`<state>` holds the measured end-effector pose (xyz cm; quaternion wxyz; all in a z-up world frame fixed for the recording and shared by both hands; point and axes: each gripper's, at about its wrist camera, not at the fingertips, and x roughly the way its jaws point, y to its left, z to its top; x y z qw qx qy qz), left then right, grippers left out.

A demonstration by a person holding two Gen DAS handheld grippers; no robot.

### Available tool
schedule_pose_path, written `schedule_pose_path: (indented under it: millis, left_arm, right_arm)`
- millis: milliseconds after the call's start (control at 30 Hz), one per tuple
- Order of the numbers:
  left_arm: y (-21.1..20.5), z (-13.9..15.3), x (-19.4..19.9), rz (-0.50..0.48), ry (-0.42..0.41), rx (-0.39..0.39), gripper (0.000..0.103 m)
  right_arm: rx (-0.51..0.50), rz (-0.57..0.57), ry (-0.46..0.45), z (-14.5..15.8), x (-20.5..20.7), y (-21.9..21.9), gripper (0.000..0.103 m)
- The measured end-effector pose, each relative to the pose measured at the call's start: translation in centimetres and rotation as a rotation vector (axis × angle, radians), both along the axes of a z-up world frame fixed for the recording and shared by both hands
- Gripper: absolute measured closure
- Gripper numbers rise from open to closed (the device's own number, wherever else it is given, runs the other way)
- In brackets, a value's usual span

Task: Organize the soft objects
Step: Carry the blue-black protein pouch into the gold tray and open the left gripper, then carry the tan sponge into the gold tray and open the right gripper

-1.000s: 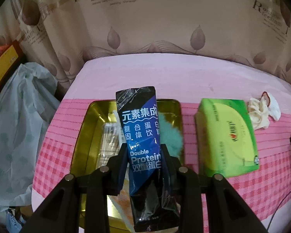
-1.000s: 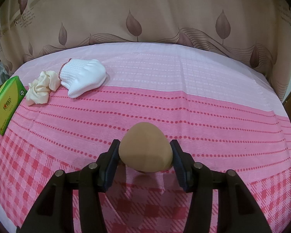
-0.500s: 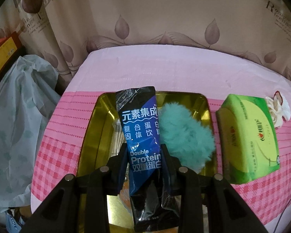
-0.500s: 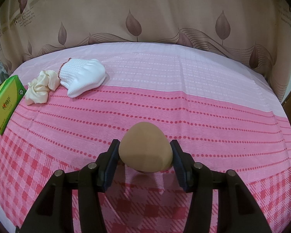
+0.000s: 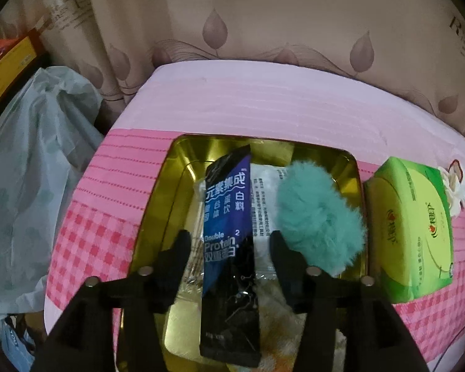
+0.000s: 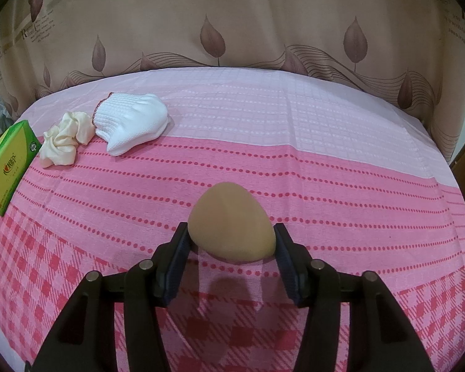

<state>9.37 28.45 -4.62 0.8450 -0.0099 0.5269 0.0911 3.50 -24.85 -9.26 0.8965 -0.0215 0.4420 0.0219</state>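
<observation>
My left gripper (image 5: pixel 229 238) is open above the gold metal tray (image 5: pixel 164 198). The dark blue protein sachet (image 5: pixel 229 217) sits loose between the spread fingers, tilted over the tray. A teal fluffy puff (image 5: pixel 319 217) and a clear plastic packet (image 5: pixel 263 192) lie in the tray. My right gripper (image 6: pixel 231 235) is shut on a tan egg-shaped sponge (image 6: pixel 231 221), held just above the pink cloth. A white knit glove (image 6: pixel 130 122) and a cream scrunchie (image 6: pixel 65 138) lie at the far left of the right wrist view.
A green tissue pack (image 5: pixel 412 229) lies right of the tray and shows in the right wrist view (image 6: pixel 7 164) too. A pale plastic bag (image 5: pixel 31 167) hangs off the table's left edge. A leaf-patterned curtain (image 6: pixel 232 21) backs the table.
My left gripper has opened and let go of the blue sachet, which now tilts over the tray. The left view has shifted toward the tray. The right gripper has not moved.
</observation>
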Motion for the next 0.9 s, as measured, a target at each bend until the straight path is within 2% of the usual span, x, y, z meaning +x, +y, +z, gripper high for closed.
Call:
schedule_pose_path:
  millis: [233,400,700,900]
  left_arm:
    - [-1.0,2.6,-2.2,0.034,-0.087,0.016,0.047]
    - [-2.9,3.9,-3.2,0.031,-0.153,0.002,0.047]
    - [-3.9,3.8,-4.9,0.062,-0.208,-0.032,0.047]
    - [-3.4,3.3,-6.2,0.106,-0.237,0.005,0.047]
  right_arm:
    - [0.0,0.001,0.0,-0.1,0.0,-0.1,0.052]
    - [-0.002,-0.016,0.002,-0.2,-0.1,-0.4,0.047]
    - [0.005,-0.065,0.013,0.1,-0.2,-0.6,0.043]
    - [0.013,-0.096,0.02,0.1,-0.2,-0.3,0.043]
